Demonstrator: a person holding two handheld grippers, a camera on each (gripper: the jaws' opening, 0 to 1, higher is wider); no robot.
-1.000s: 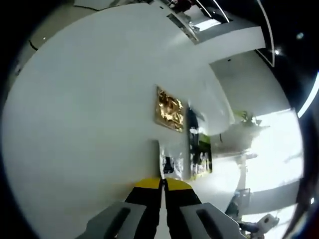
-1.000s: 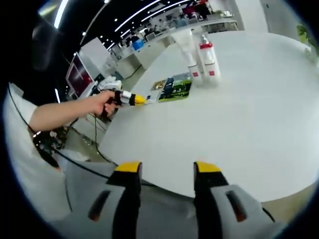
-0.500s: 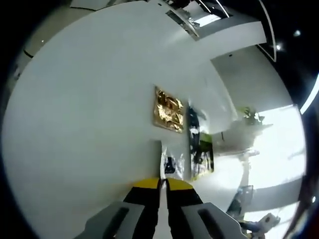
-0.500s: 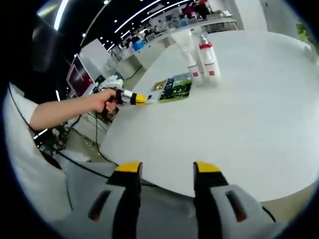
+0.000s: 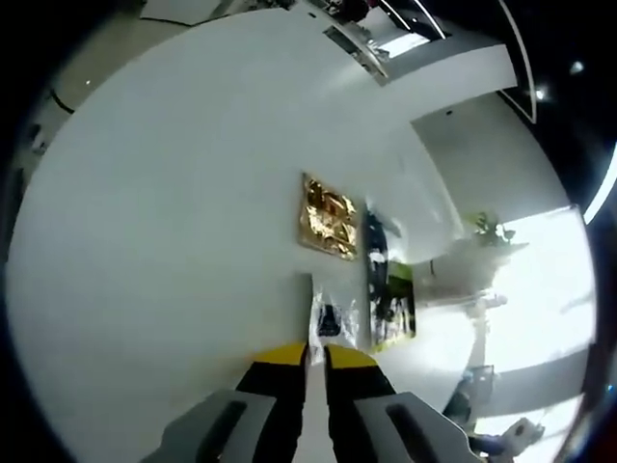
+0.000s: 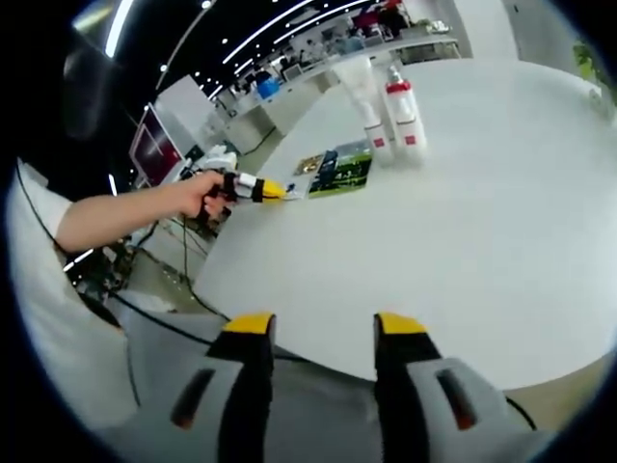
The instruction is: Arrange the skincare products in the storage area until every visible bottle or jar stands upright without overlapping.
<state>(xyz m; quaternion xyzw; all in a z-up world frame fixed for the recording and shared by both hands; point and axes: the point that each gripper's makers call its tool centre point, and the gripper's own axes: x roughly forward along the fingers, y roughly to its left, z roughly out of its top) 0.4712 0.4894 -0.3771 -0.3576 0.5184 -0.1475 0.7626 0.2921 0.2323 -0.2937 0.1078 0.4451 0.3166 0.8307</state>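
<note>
The left tongs (image 5: 315,353), nearly closed, meet a clear sachet (image 5: 333,316) beside the gold sachet (image 5: 328,216). The right tongs (image 6: 314,326) gape open, empty, well short of two upright bottles (image 6: 403,114) on the tabletop (image 6: 463,241).

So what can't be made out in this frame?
- Left gripper view: clear sachet, print blurred; its near edge sits behind the left hand-held gripper.
- Left gripper view: dark-green packet, washed out by glare.
- Right gripper view: two bottles, labels too small.

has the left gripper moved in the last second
Barely. In the right gripper view the left gripper keeps its place at the table edge, beside the flat packets.
</note>
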